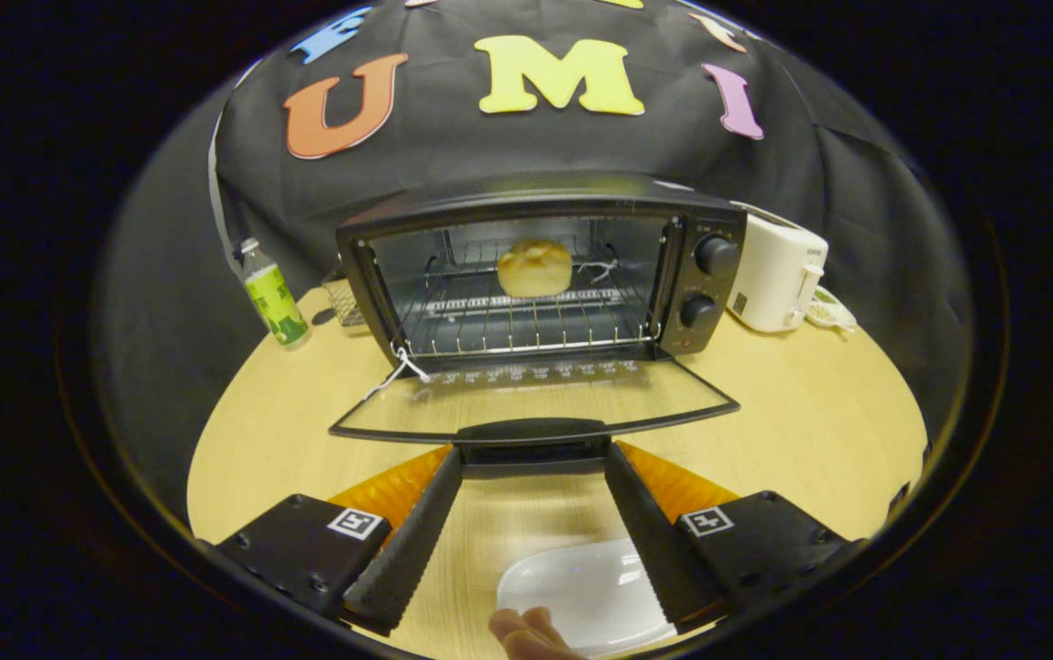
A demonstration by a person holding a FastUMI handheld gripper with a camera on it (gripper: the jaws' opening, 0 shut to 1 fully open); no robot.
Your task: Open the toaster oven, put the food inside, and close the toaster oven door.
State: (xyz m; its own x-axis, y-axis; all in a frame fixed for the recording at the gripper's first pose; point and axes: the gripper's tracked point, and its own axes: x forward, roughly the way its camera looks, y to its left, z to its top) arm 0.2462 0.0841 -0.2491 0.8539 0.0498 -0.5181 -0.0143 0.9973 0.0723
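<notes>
The black toaster oven [709,275] stands on the wooden table with its glass door [535,399] folded down flat toward me. A round bread roll [535,268] rests on the wire rack [526,325] inside. My gripper [533,456] is open, its fingertips just under the door's front handle [531,431], one at each side of the handle's middle. Nothing is held between the fingers.
A white plate [586,591] lies on the table below the fingers, with a person's fingertips [526,632] at its near rim. A green-labelled bottle [274,298] and a small wire basket [343,298] stand left of the oven. A white appliance [775,275] sits to its right.
</notes>
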